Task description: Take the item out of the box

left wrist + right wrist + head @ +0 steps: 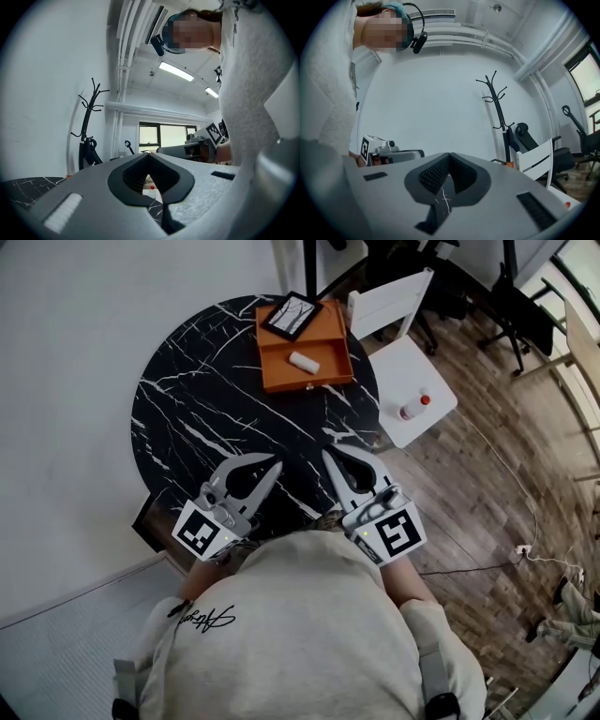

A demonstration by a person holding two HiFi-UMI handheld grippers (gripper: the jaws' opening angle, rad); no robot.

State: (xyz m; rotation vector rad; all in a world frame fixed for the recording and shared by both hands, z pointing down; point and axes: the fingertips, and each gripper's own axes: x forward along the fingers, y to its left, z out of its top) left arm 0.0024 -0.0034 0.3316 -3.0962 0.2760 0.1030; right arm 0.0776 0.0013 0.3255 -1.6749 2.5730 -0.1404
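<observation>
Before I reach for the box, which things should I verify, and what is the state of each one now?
1. The orange box is open at the top: ok.
2. The white item lies uncovered inside it: ok.
3. The left gripper and the right gripper are empty: ok.
4. Jaws apart for a grasp: not ok, both pairs are closed.
5. Path over the black table to the box is free: ok.
6. Item loose in the box: cannot tell.

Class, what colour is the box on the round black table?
The box is orange; the head view shows it best.
</observation>
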